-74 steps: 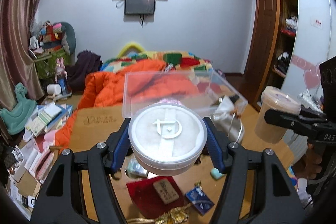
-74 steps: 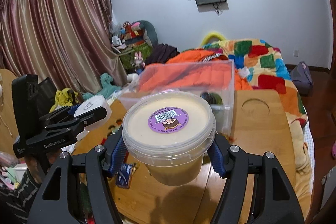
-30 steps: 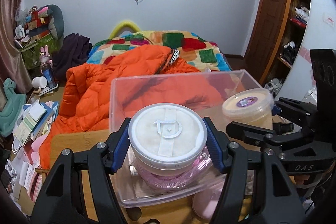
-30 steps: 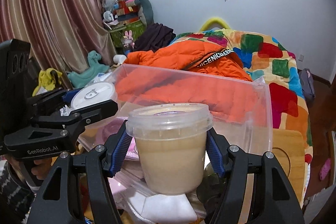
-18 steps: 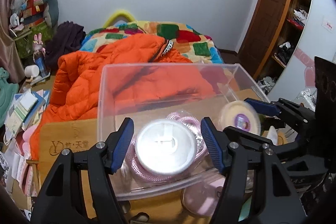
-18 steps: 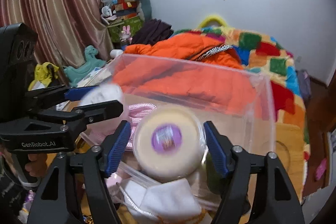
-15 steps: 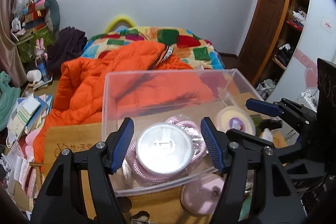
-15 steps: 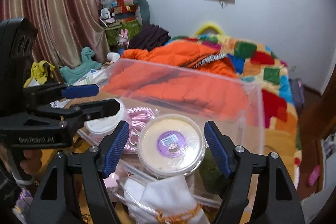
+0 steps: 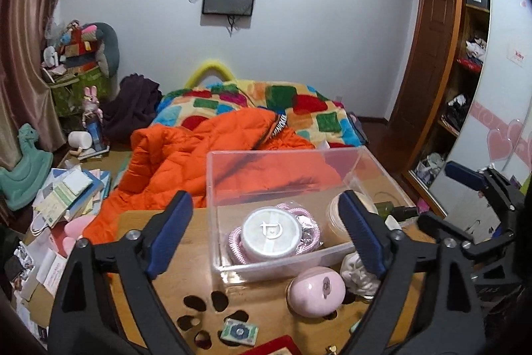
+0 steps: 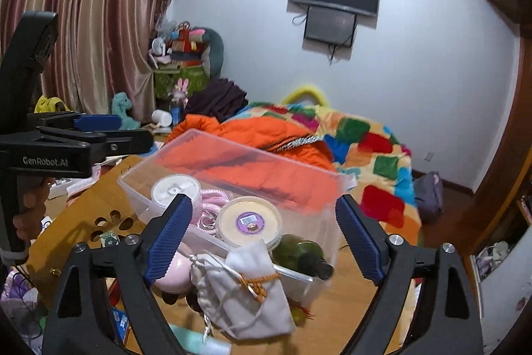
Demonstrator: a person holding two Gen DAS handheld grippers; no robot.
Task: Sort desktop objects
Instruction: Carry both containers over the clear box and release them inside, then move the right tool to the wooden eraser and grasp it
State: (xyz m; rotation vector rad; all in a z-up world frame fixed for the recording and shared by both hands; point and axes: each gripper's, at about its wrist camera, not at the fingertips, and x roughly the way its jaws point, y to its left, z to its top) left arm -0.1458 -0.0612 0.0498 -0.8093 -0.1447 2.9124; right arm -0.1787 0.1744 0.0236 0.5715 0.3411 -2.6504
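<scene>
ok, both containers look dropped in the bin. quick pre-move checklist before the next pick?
1. Left gripper empty, jaws opening: ok.
2. Right gripper empty, jaws opening: ok.
3. White round case inside clear bin, on the pink cord: ok.
4. Purple-label tub inside bin, upright: ok.
5. Desk sorted: not ok; pink case and grey pouch lie outside the bin.
6. Green bottle fully inside bin: cannot tell.

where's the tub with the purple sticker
In the right wrist view the tub sits inside the clear bin, between the pink cord and the green bottle.
</scene>
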